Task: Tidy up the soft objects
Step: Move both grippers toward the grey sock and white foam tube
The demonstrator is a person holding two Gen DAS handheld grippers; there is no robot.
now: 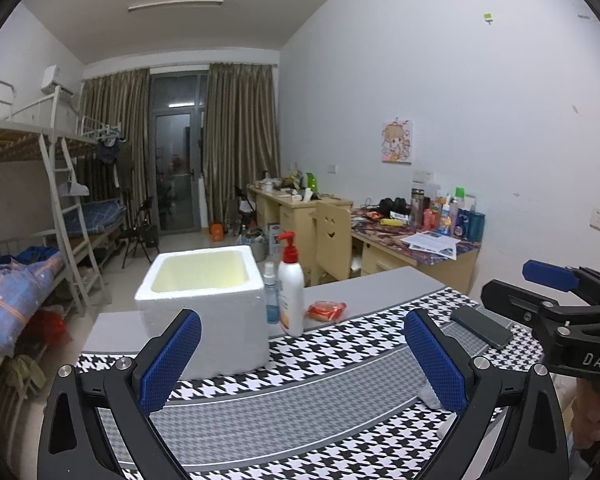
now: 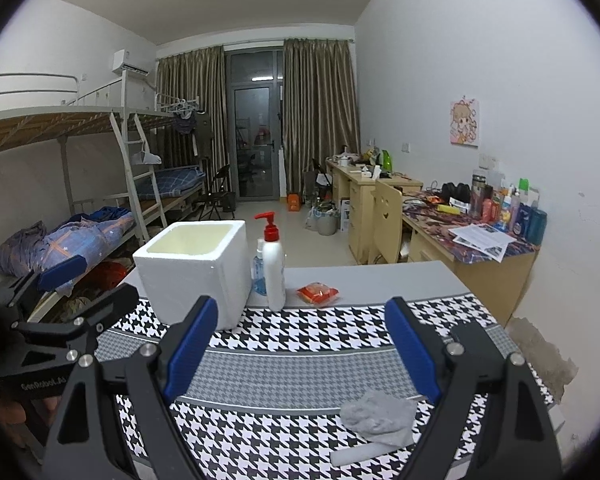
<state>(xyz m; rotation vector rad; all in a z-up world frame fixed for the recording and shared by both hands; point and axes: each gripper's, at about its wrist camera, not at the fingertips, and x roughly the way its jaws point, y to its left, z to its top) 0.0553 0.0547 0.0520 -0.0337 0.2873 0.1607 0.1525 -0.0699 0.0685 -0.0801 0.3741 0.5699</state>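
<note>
**Both grippers wide and empty; the sock lay low and close, the bottles stood in the way**

From the left wrist view, the left gripper (image 1: 302, 360) hung over the checked cloth (image 1: 340, 340) with its jaws spread wide and nothing between them. The foam box (image 1: 204, 304) stood ahead and slightly left, open at the top. Just beside its right wall stood a small spray bottle (image 1: 270, 296) and a tall pump bottle (image 1: 291, 292), with a red packet (image 1: 326, 311) a little further right. The right gripper (image 1: 556, 280) showed at the right edge, and a phone (image 1: 482, 326) lay near it. Only a grey scrap of the sock (image 1: 432, 396) peeked out behind the right finger (most of it was hidden here).

From the right wrist view, the right gripper (image 2: 300, 356) was likewise wide and held nothing. The grey sock (image 2: 380, 416) lay crumpled on the cloth (image 2: 300, 328), low in the frame and against the inside of the right finger, well short of the fingertips. The box (image 2: 192, 268) sat well apart, ahead on the left, with the pump bottle (image 2: 274, 268) close at its side.

My judgement: a closing pinch could catch the cloth along with the sock and drag it, shifting the box. A carry swung in from the right could clip the tall pump bottle and topple it. A limp sock gripped by one edge could also snag on the box rim.
</note>
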